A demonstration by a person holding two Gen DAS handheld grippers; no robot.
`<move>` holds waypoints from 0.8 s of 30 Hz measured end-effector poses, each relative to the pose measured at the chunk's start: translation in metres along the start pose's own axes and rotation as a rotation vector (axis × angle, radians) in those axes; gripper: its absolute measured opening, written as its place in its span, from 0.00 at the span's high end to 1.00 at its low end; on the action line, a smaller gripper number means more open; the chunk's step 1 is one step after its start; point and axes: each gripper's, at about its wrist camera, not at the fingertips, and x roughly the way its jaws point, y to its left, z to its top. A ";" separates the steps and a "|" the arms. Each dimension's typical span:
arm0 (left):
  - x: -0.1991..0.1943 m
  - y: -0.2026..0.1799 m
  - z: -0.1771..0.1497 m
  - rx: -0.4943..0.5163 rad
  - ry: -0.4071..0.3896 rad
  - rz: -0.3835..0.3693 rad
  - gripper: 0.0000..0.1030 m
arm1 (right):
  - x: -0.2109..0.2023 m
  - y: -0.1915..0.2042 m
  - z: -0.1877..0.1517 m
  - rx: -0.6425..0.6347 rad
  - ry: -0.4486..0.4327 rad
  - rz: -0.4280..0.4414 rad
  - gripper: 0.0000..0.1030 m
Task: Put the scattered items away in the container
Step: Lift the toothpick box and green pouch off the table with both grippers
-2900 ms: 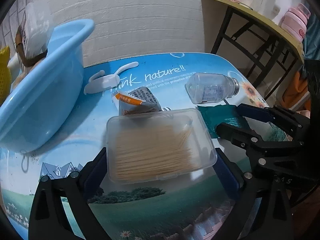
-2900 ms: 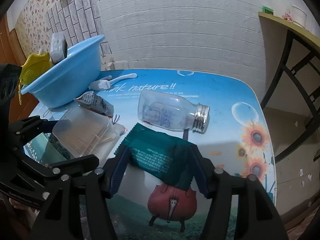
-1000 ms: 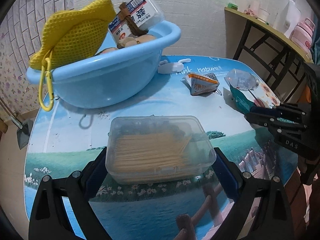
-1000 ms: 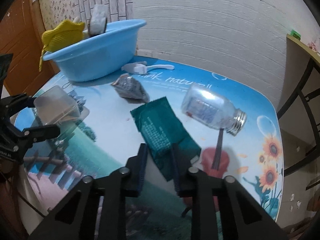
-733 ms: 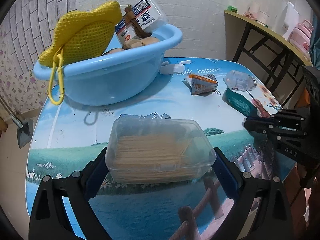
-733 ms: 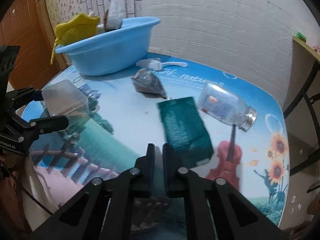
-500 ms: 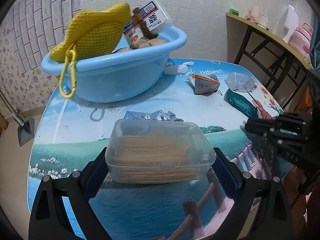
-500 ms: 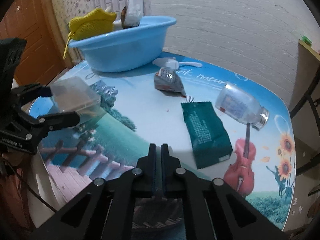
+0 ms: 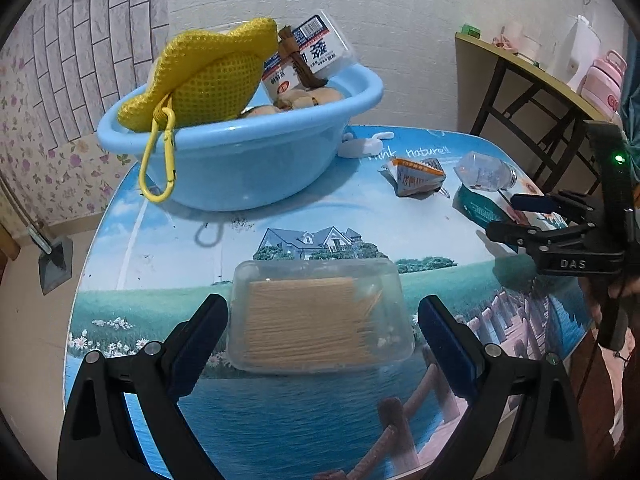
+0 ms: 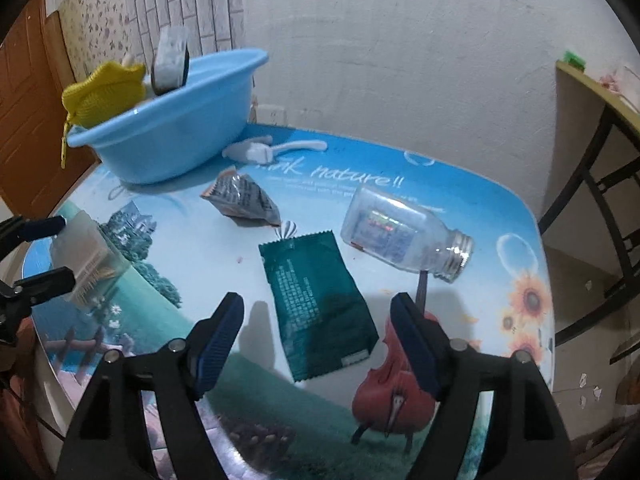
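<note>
My left gripper (image 9: 322, 308) is shut on a clear box of toothpicks (image 9: 320, 320), its pads at the box's short ends, low over the near part of the picture-printed table (image 9: 280, 224). Beyond it stands the blue basin (image 9: 240, 168), holding a yellow mesh pouch (image 9: 208, 76) and packets. My right gripper (image 10: 318, 312) is opening, with its jaws wide on either side of the near end of a green packet (image 10: 316, 300). The packet lies flat and the pads do not touch it. A clear bottle (image 10: 404, 236), a crumpled sachet (image 10: 244, 200) and a white hook (image 10: 272, 148) lie further back.
A wooden side table (image 9: 540, 72) with a pink bottle stands to the right, past the table's edge. A brown door (image 10: 24, 92) is on the left. A dustpan (image 9: 54, 260) lies on the floor beside the table. The white wall runs close behind the basin.
The right gripper let go of the green packet, drew back shut and empty, and now stands wide open around it. The packet has turned lengthwise. The left gripper still carries the box.
</note>
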 end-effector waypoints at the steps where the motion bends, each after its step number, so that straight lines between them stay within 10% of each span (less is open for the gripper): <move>1: 0.001 0.000 0.000 0.003 0.004 0.003 0.07 | 0.003 0.000 0.000 -0.007 0.011 -0.002 0.26; 9: 0.015 -0.003 -0.006 0.019 0.053 0.039 0.06 | 0.015 -0.003 0.001 -0.006 0.016 0.006 0.28; 13: 0.023 -0.004 -0.013 0.033 0.072 0.057 0.06 | 0.012 0.002 -0.001 -0.017 -0.001 0.021 0.56; 24: 0.018 0.003 -0.015 0.018 0.049 0.058 0.11 | -0.008 0.028 -0.019 -0.026 -0.018 0.079 0.58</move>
